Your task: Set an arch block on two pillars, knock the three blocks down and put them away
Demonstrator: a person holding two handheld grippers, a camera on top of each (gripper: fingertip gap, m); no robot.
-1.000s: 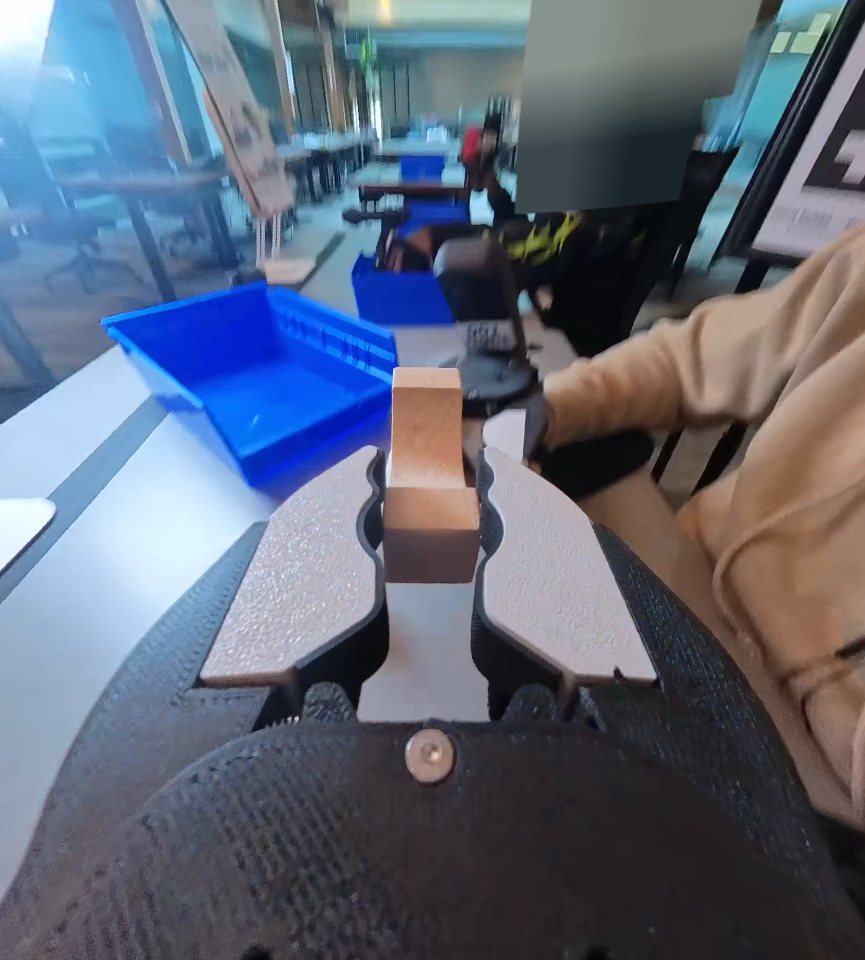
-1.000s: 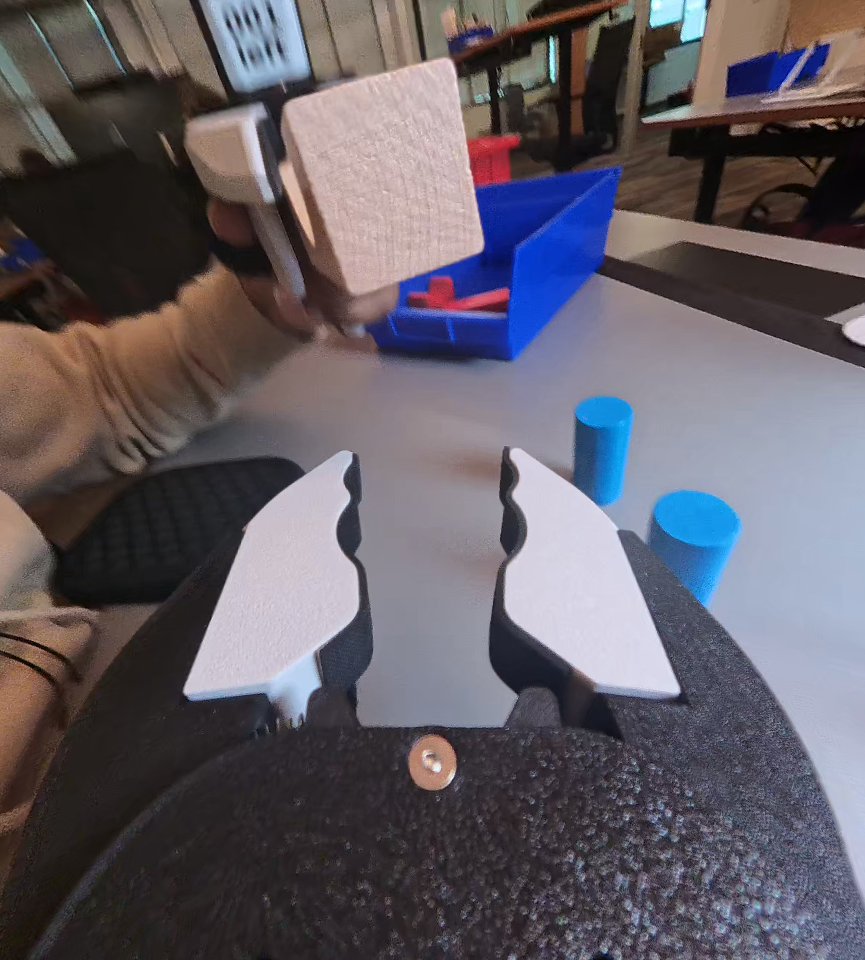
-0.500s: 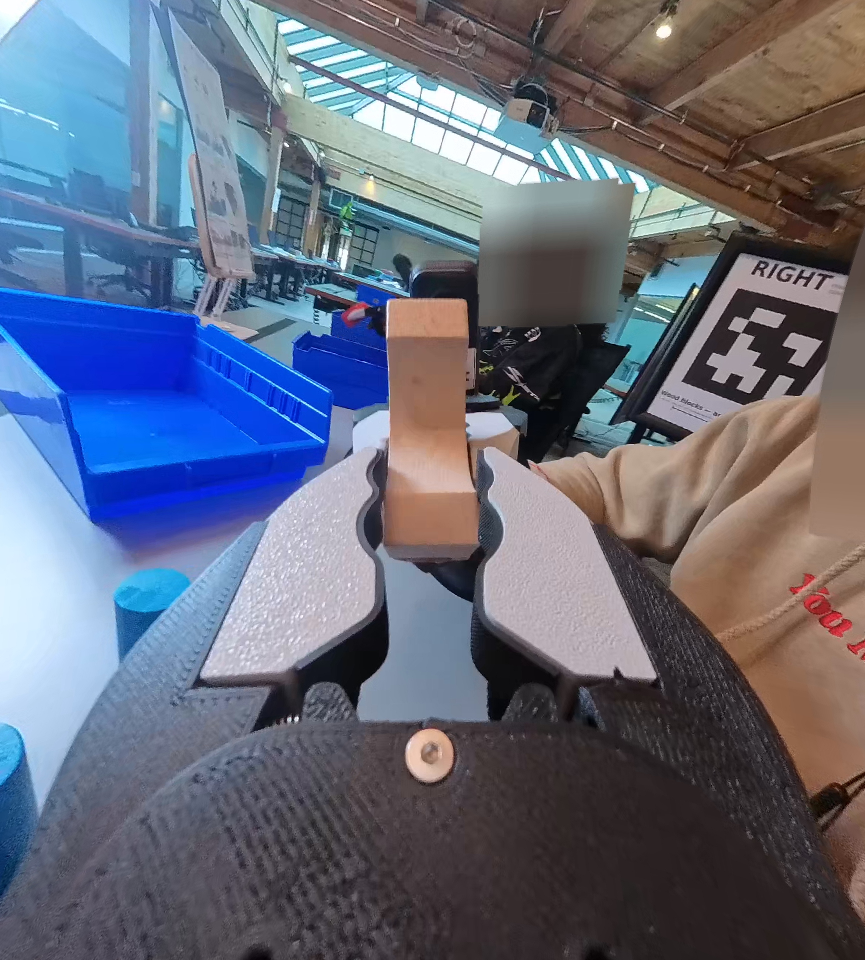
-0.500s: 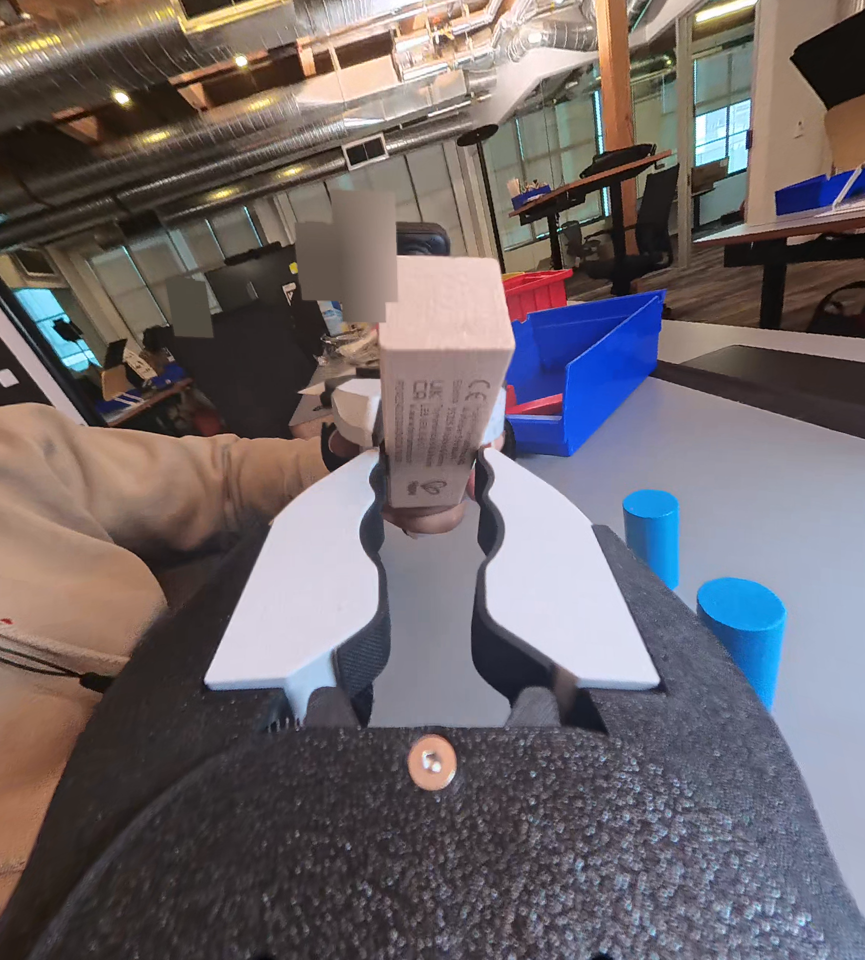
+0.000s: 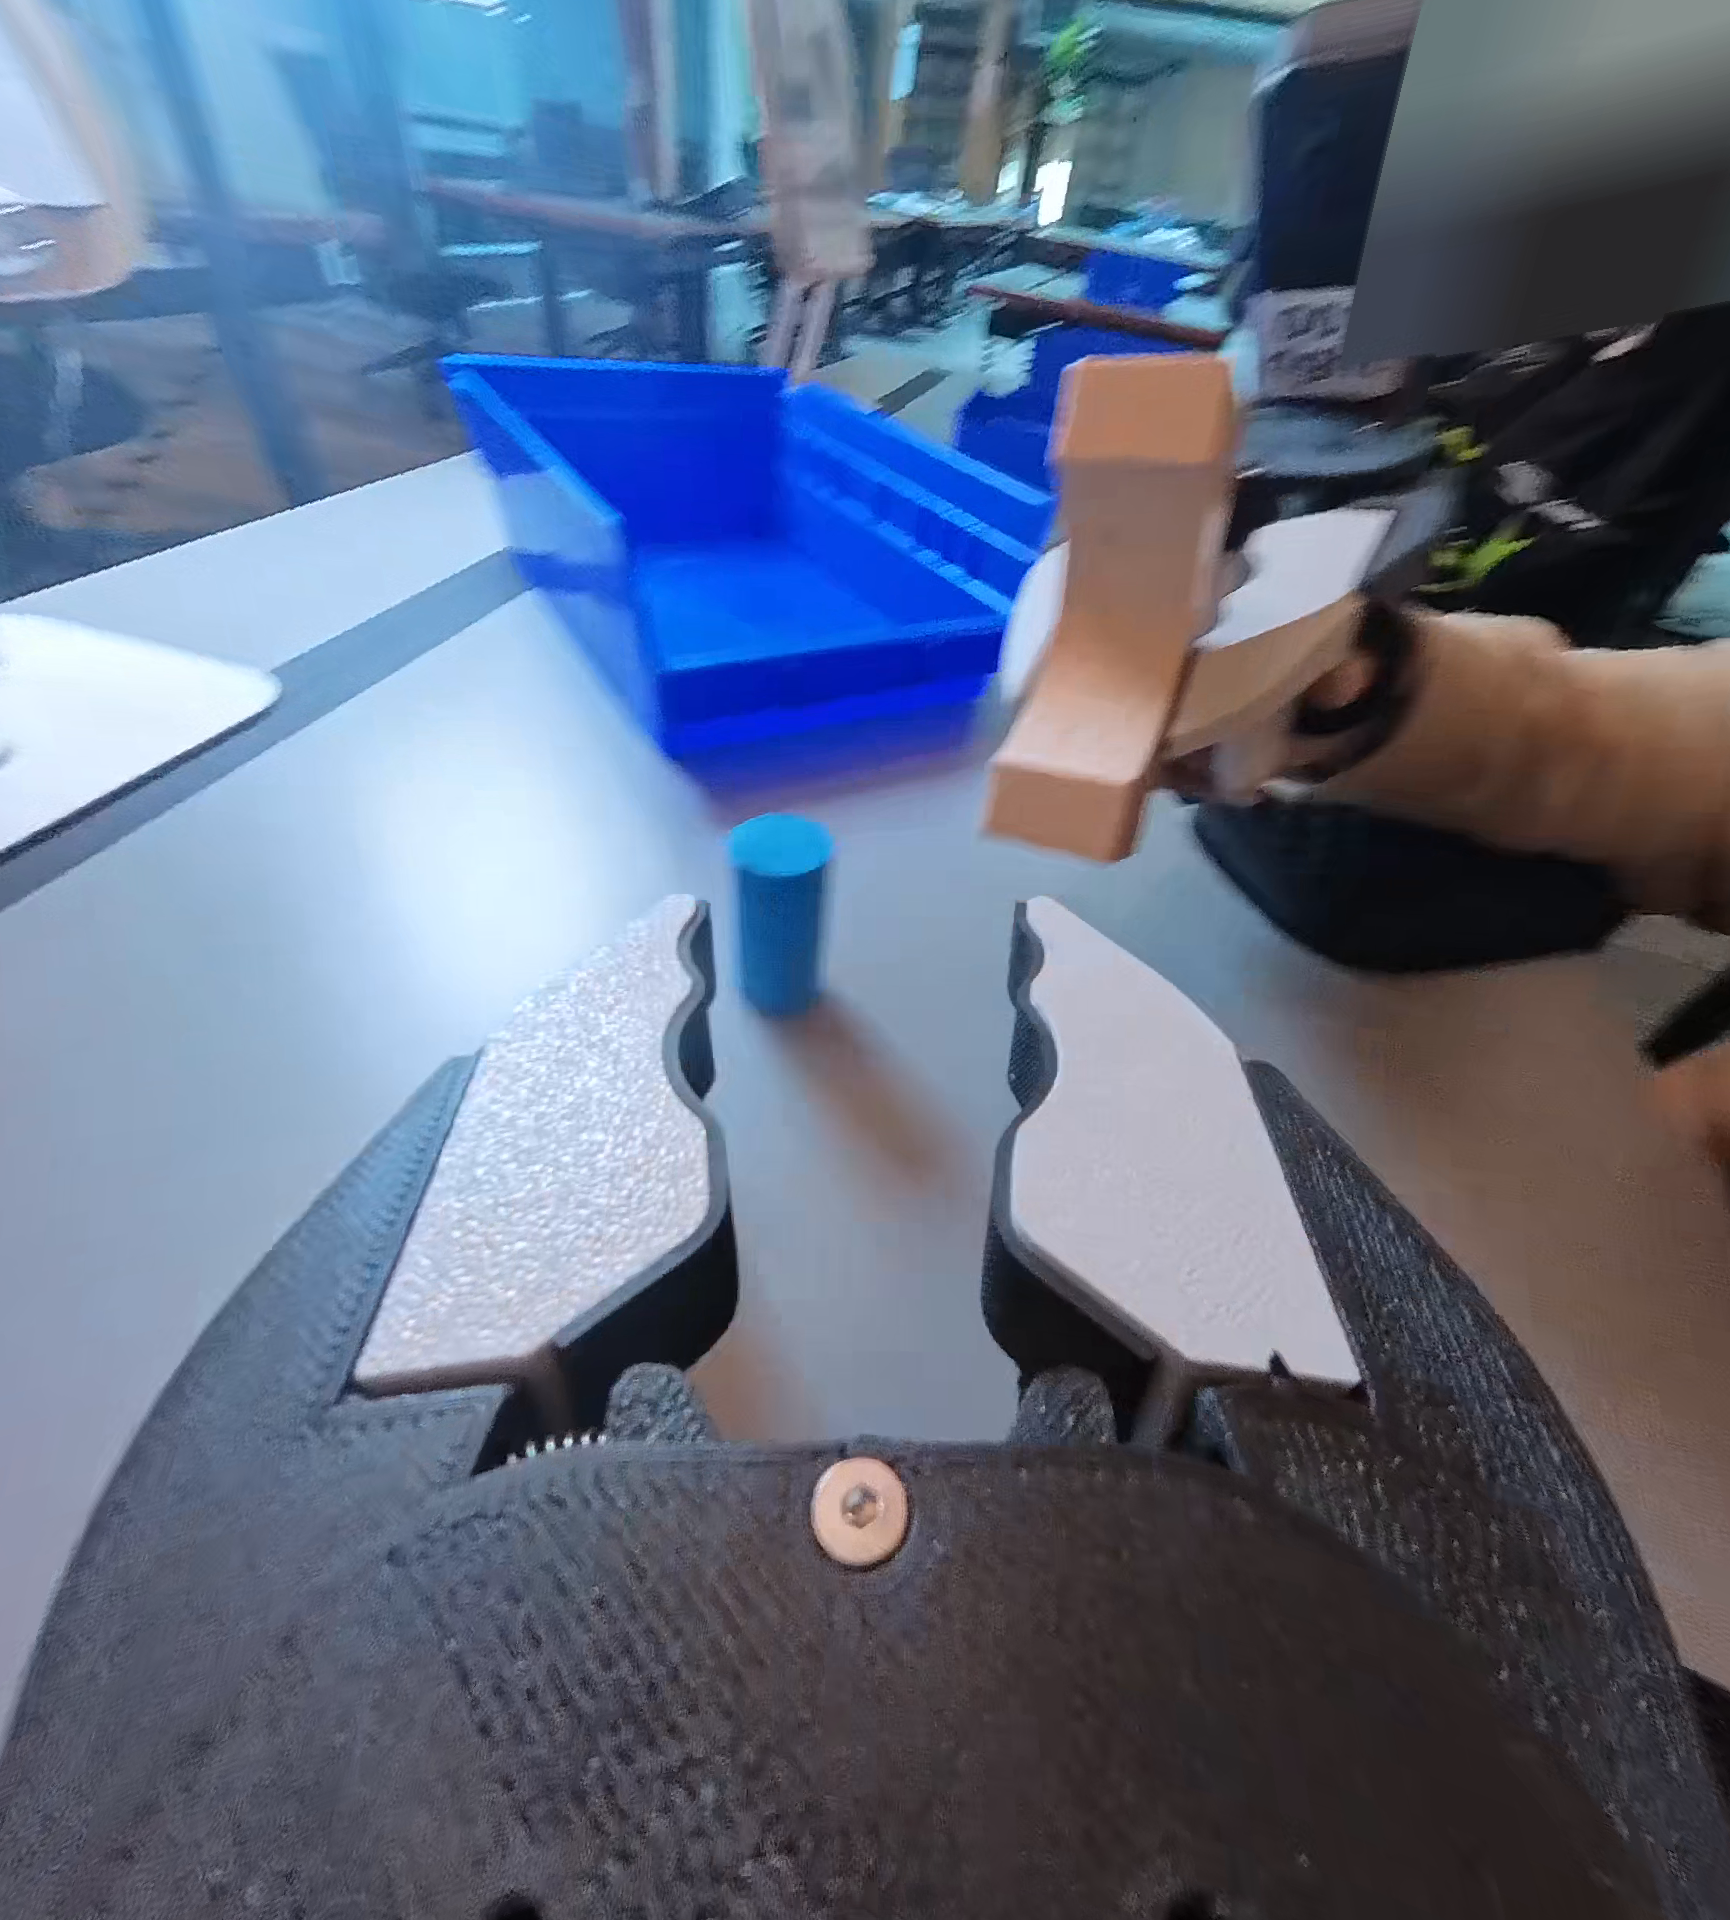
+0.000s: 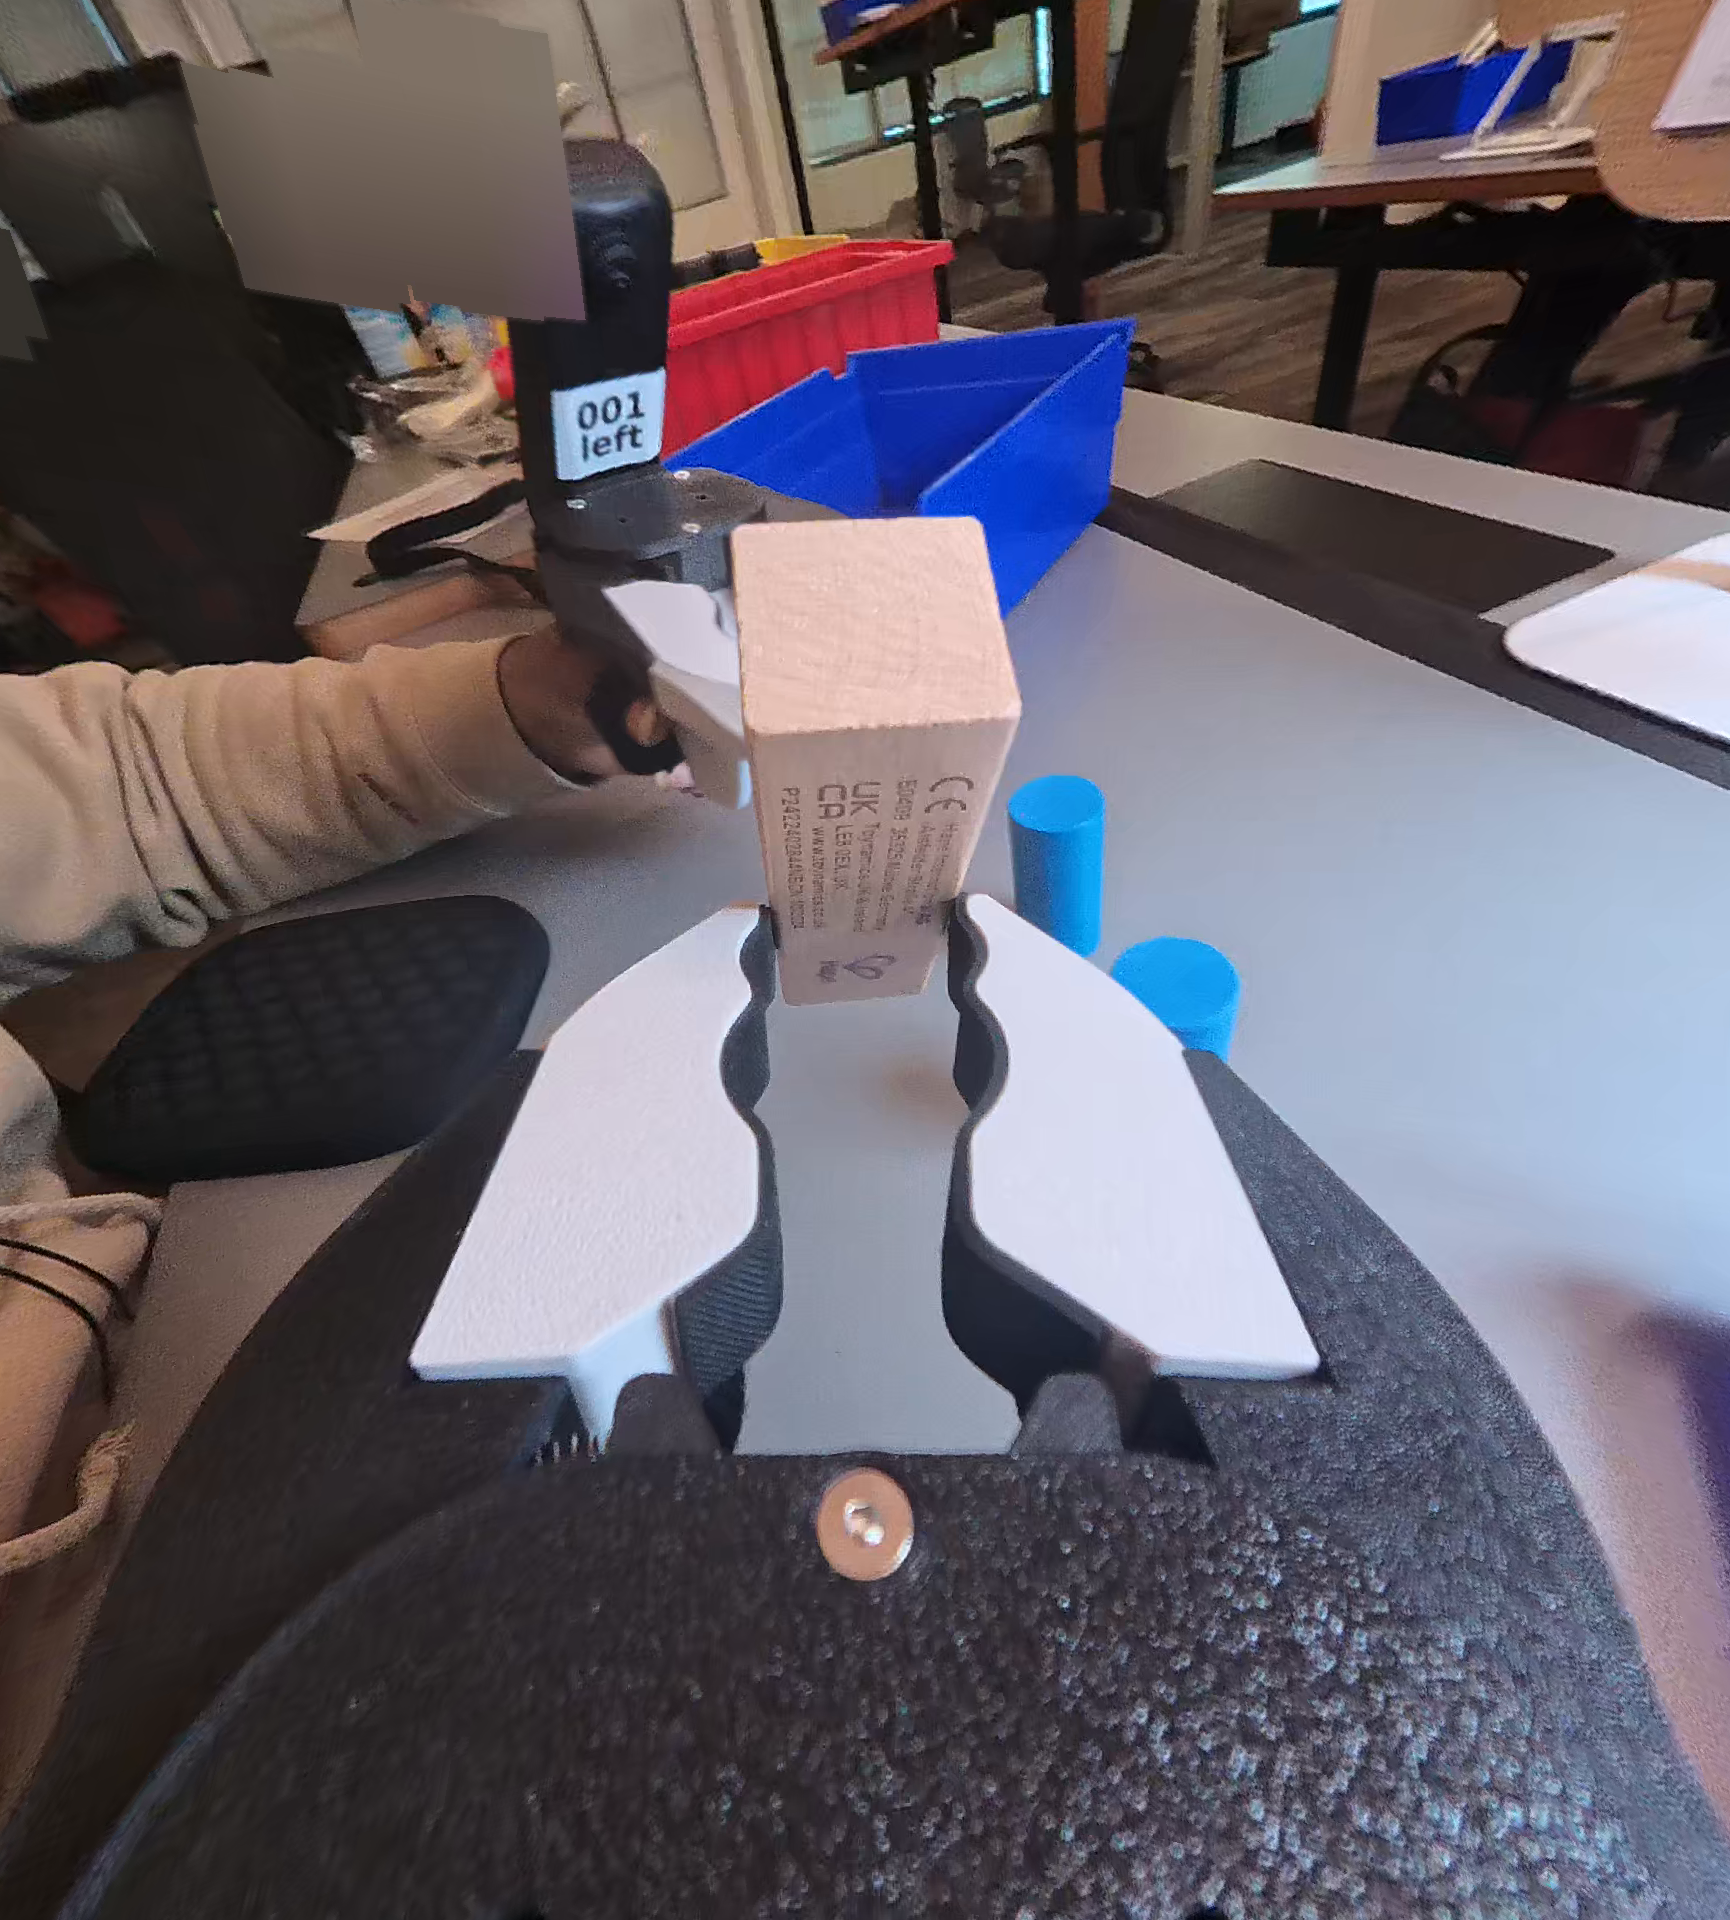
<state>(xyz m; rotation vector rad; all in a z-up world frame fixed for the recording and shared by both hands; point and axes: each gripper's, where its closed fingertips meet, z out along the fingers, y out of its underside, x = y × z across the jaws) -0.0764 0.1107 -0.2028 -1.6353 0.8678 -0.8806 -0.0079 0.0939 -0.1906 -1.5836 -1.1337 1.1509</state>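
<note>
The right tool [image 6: 861, 920] was clamped at its fingertips on the lower end of the wooden arch block [image 6: 866, 748], which was held upright in the air above the grey worktop [image 6: 1463, 935]. The left tool [image 5: 859, 920] was spread wide with nothing between its fingers. Two blue pillars [image 6: 1056, 875] [image 6: 1178, 992] were shown upright just beyond the right tool in the right wrist view only; one pillar [image 5: 780, 909] was seen in the left wrist view, with an empty blue bin [image 5: 767, 582] behind it
</note>
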